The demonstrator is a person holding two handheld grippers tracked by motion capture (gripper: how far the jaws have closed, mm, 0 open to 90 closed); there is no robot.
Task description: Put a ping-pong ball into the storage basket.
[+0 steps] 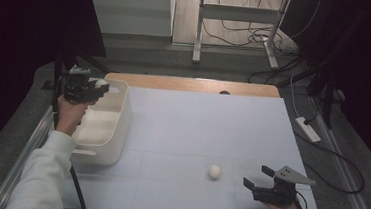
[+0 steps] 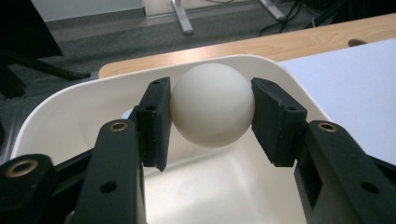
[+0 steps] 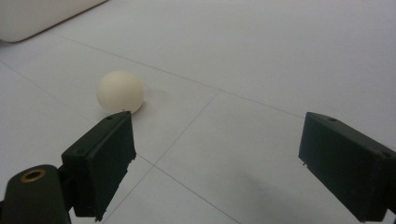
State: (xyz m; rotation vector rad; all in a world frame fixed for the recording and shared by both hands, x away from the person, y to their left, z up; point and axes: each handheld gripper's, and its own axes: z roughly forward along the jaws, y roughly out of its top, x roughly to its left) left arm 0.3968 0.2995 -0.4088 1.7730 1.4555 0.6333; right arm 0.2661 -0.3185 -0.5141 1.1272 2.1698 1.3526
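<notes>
Clamped on a white ball, both pads of the left gripper pressing at its widest part, held above the white bin at the bench's left edge. Best released only once well inside the rim and lowered close to the bin floor, so as not to bounce out; opened gently, without a flick, and lifted straight up afterwards.

Spread wide and holding nothing, the jaws of the right gripper, resting low over the bench near its front right. Just ahead of its one jaw and off to that side, a second white ball lying on the bare surface, not touched. Worth centring between the pads before closing, since a round thing rolls away from a one-sided push.

No brand, label or writing legible on balls, bin or grippers.
</notes>
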